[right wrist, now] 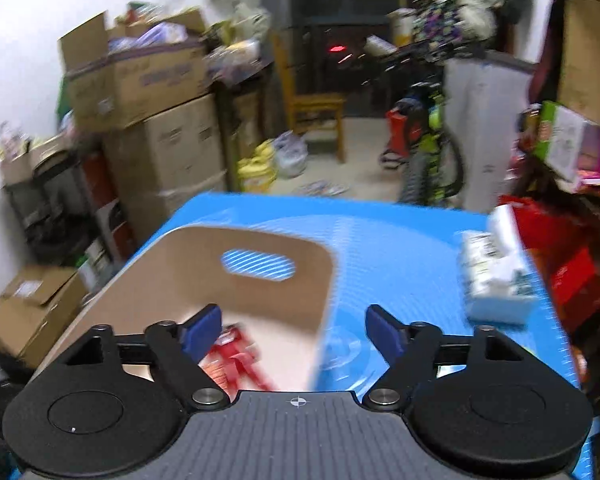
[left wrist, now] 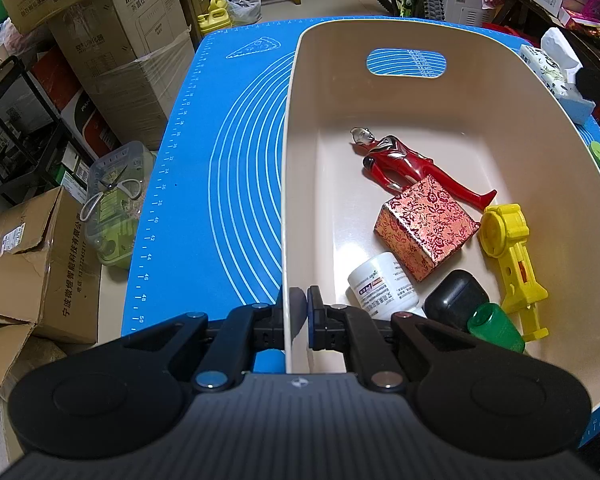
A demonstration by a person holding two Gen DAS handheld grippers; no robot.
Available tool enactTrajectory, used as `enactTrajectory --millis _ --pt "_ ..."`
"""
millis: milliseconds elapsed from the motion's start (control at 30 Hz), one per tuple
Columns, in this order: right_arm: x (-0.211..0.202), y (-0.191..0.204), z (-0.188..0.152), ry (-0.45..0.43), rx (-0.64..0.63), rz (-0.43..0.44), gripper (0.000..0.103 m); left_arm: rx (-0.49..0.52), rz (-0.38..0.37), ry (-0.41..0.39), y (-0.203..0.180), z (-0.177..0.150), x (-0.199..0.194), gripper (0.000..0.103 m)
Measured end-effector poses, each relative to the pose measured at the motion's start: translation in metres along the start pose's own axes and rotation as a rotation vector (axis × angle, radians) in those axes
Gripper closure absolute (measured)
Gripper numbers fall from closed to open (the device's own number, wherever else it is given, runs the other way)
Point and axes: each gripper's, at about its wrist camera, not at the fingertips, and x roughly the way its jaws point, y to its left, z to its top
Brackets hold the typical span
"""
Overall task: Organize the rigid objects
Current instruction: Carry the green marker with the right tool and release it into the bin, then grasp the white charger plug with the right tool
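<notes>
- Nearest the left camera, the left gripper [left wrist: 299, 316] has its jaws closed on the near wall of the beige bin [left wrist: 500, 92], one finger outside and one inside, pinching the rim at about 6 o'clock of the bin.
- Inside the bin, toward 4 o'clock, lie a white jar [left wrist: 382, 286], a black case [left wrist: 456, 298], a green bottle [left wrist: 496, 328], a yellow toy [left wrist: 514, 256], a patterned red box [left wrist: 426, 228] and a red figure [left wrist: 404, 164]; the box lies over the figure's legs.
- Right gripper [right wrist: 294, 330] hovers above the bin's right edge with jaws wide apart and nothing between them; its view is blurred.
- Bin stands on the blue mat [left wrist: 228, 168] covering the surface; a tissue pack [left wrist: 556, 72] sits at 2 o'clock.
- Judged by look, the bin is stiff, smooth plastic, light but loaded off-centre, so a one-wall pinch may slip or tip; the handle slot [left wrist: 406, 63] at 12 o'clock offers a surer hold.
</notes>
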Motion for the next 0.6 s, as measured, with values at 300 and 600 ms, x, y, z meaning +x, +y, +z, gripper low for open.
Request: enactTrajectory --millis 300,600 --pt "0.045 -0.071 -0.029 0.077 0.034 -0.136 0.012 0.002 0.003 0.002 -0.001 0.0 0.0 0.093" --pt "0.081 -0.092 -0.059 0.166 0.031 -0.159 0.012 0.007 0.009 0.001 -0.003 0.0 0.0 0.093"
